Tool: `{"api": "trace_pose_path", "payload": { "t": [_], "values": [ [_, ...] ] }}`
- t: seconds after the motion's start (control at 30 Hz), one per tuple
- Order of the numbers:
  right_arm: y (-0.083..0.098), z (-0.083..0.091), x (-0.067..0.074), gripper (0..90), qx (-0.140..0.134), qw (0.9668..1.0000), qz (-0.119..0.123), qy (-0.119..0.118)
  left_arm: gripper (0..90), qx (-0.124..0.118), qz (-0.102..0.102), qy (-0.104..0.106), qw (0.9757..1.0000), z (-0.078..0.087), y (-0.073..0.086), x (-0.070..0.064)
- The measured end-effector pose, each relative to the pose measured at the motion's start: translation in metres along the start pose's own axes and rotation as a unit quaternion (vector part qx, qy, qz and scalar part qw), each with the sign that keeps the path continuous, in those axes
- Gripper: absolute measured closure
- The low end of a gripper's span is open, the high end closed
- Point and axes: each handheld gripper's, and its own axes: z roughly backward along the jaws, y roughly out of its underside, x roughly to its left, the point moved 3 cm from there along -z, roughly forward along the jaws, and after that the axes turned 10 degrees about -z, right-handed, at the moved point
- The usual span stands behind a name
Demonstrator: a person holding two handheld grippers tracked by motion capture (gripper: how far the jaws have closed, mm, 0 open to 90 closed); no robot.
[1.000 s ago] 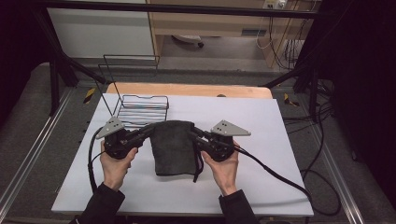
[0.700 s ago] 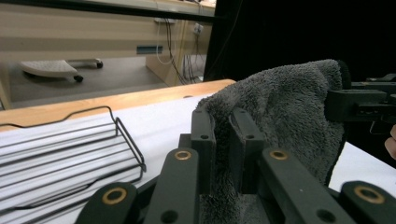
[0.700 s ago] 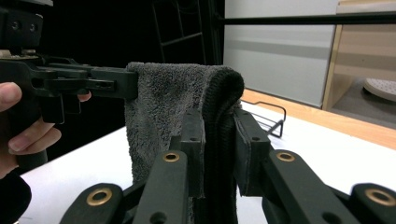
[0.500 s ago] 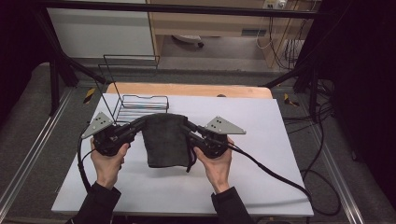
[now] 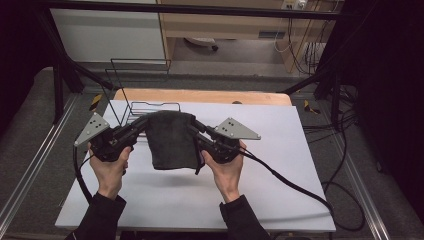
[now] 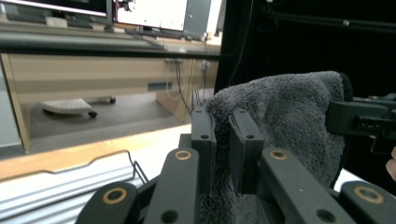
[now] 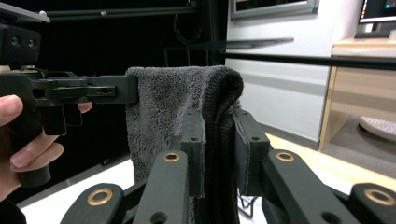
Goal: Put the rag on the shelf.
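Note:
A dark grey folded towel [image 5: 172, 140] hangs in the air above the white table [image 5: 280, 145], held by its two upper corners. My left gripper [image 5: 146, 121] is shut on the towel's left corner, and my right gripper [image 5: 192, 125] is shut on its right corner. In the left gripper view the fluffy towel [image 6: 285, 121] is pinched between the two black jaws, with the other gripper [image 6: 362, 119] at its far edge. The right gripper view has the towel [image 7: 187, 100] clamped between the jaws, its folded edge draped over the top, and the other gripper [image 7: 135, 89] holding the far corner.
A black wire rack [image 5: 131, 97] stands at the table's back left, just behind the towel. A wooden board [image 5: 200, 96] runs along the far table edge. Cables [image 5: 300, 187] trail from the right gripper over the table's right side.
Both hands have risen and moved toward the far side with the towel, which now hangs off the table. Both grips are unchanged.

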Motion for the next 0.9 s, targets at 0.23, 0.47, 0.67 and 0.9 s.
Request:
{"api": "trace_pose_path", "payload": {
  "t": [0.23, 0.47, 0.67, 0.9],
  "values": [
    [-0.013, -0.009, 0.006, 76.9, -0.017, 0.9998, 0.006, 0.0, 81.1, -0.021, 0.003, -0.013, 0.9997, 0.001, -0.013, 0.008],
    [-0.027, -0.02, 0.013, 77.0, -0.032, 0.9994, 0.014, 0.0, 81.2, -0.047, 0.007, -0.023, 0.9986, 0.005, -0.025, 0.016],
    [-0.039, -0.031, 0.023, 77.1, -0.045, 0.9985, 0.032, 0.001, 81.2, -0.065, 0.007, -0.03, 0.9974, 0.007, -0.034, 0.021],
    [-0.051, -0.04, 0.031, 77.3, -0.06, 0.9974, 0.039, -0.001, 81.2, -0.083, 0.009, -0.042, 0.9956, 0.011, -0.046, 0.03]
  ]
}}
